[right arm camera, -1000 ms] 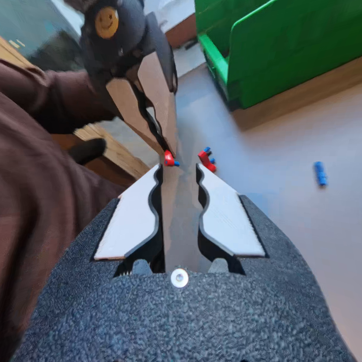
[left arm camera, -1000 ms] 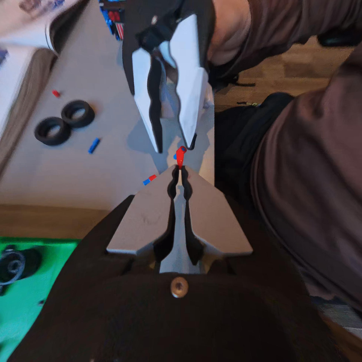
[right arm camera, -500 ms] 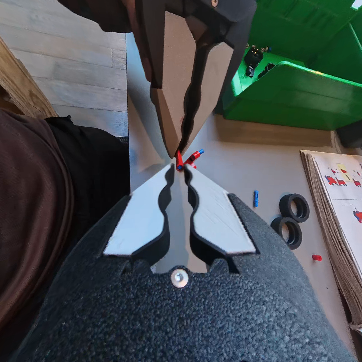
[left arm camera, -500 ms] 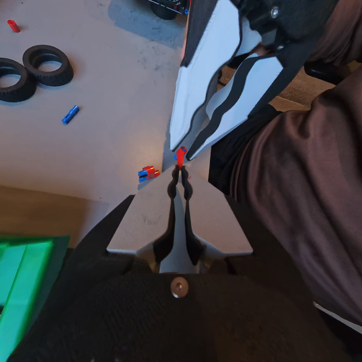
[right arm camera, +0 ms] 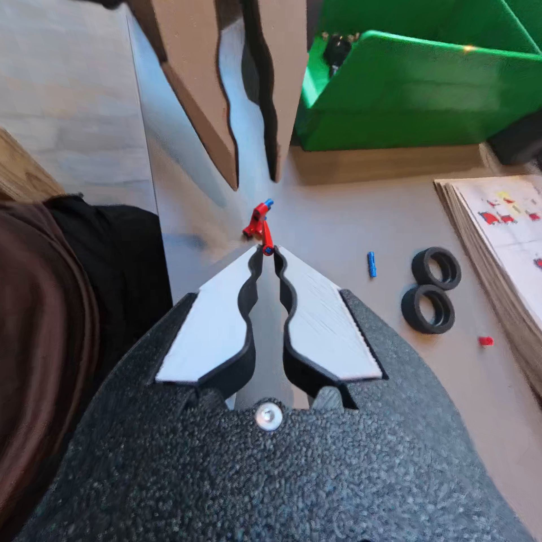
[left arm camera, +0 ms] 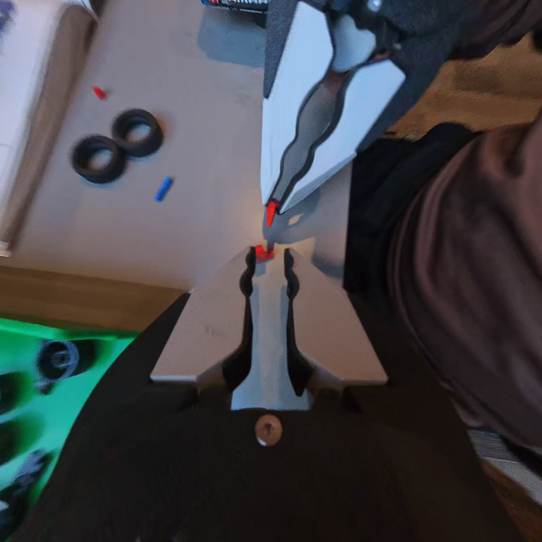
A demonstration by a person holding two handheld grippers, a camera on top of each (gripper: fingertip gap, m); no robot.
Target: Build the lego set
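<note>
My right gripper [right arm camera: 267, 248] is shut on a small red lego piece with a blue pin [right arm camera: 267, 239] and holds it just above the grey table. It also shows in the left wrist view [left arm camera: 274, 206] with the piece [left arm camera: 270, 214] hanging from its tips. My left gripper [left arm camera: 268, 252] is open and empty; in the right wrist view [right arm camera: 255, 181] its brown fingers hang apart above the table. A second red piece with a blue pin [right arm camera: 258, 218] lies on the table below both grippers. In the left wrist view [left arm camera: 263, 254] it shows between my left fingertips.
Two black tyres [right arm camera: 431, 290], a loose blue pin [right arm camera: 372, 264] and a tiny red piece [right arm camera: 485, 340] lie to the right. An instruction booklet [right arm camera: 498, 234] lies at the right edge. A green bin [right arm camera: 410, 96] stands behind. The person's brown sleeve [right arm camera: 44, 293] is at the left. Only a small space, under 4 cm, lies between the two pairs of fingers.
My left gripper held the red piece and has opened and let it go. My right gripper has shut on that piece and holds it. The left gripper has drawn back.
</note>
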